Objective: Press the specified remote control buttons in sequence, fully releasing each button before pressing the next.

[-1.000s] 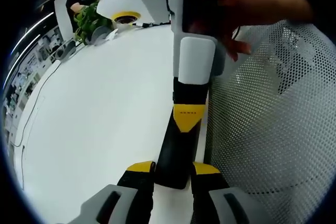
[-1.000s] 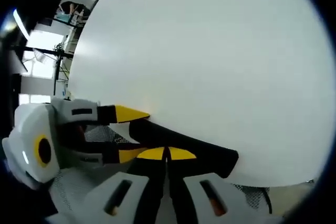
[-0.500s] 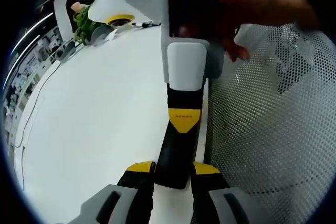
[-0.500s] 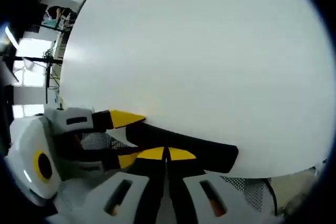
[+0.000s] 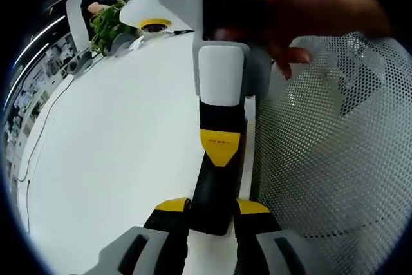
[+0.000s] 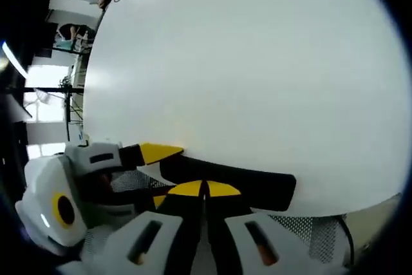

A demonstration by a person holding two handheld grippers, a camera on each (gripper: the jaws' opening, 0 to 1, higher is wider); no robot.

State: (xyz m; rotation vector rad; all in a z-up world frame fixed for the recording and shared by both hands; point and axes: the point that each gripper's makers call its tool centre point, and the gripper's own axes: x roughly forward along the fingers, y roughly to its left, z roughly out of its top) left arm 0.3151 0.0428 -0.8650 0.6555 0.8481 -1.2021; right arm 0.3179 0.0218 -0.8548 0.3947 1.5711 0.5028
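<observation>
Left gripper view: my left gripper [image 5: 212,209] has its two yellow-tipped jaws closed against the near end of the black remote control [image 5: 215,191], one jaw on each long side. The remote lies flat on the white table [image 5: 116,152], running away from the camera along the table edge. Just to the right of it stands a white perforated mesh surface [image 5: 335,152] (curved, possibly a chair back; I cannot tell for sure).

The right gripper [image 5: 221,148] comes in from the top of this view, tips pointing down. Its yellow tip sits on the upper face of the remote, around mid-length. A hand [image 5: 302,11] holds the gripper body from the upper right. I cannot tell from here whether the tip is pressing a button or only resting on the surface; no buttons are legible.

Right gripper view: my jaws are brought fully together, yellow tips [image 6: 204,189] touching each other and lying against the top of the remote [image 6: 238,181]. Nothing is held between them. The left gripper [image 6: 151,169] enters from the left, its upper yellow tip at the remote's end, the lower one partly hidden.

Far end of the table in the left gripper view: a green plant [image 5: 106,27] and some small clutter, too blurred to identify.
</observation>
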